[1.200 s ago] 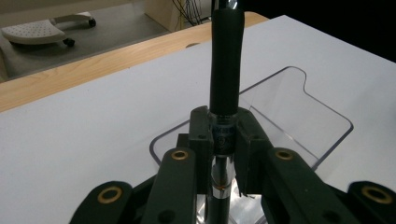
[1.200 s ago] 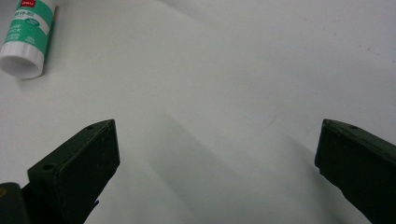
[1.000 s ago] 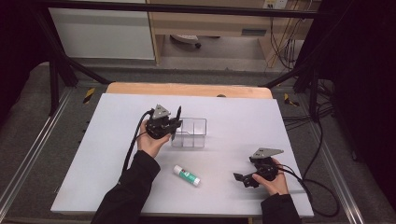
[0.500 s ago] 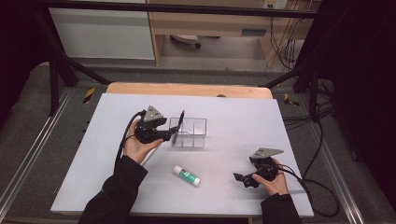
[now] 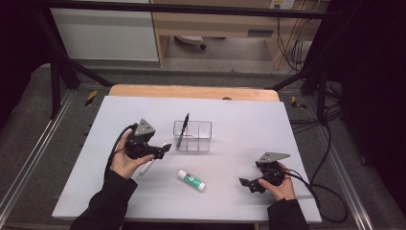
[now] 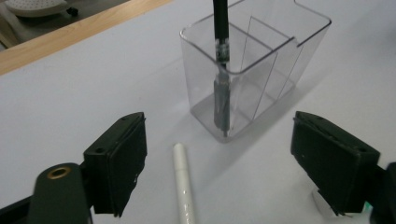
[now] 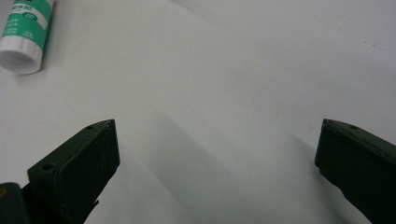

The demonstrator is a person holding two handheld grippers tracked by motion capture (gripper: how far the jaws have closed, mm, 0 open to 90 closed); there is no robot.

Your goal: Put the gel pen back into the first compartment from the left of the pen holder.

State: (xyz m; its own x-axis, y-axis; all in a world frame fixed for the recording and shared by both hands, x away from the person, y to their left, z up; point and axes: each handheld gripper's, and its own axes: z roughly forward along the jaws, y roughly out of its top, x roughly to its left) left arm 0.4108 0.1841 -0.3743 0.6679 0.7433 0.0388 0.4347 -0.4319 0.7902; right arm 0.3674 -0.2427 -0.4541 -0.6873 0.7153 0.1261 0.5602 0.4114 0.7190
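Black pen (image 6: 221,70) upright in organizer (image 6: 280,51)

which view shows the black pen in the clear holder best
The left gripper view: the black pen stands close up in the near compartment of the clear holder, tip on the bottom, top cropped. The high view gives the whole pen leaning in the holder's left end, but small. The right gripper view looks at the table and a glue stick.
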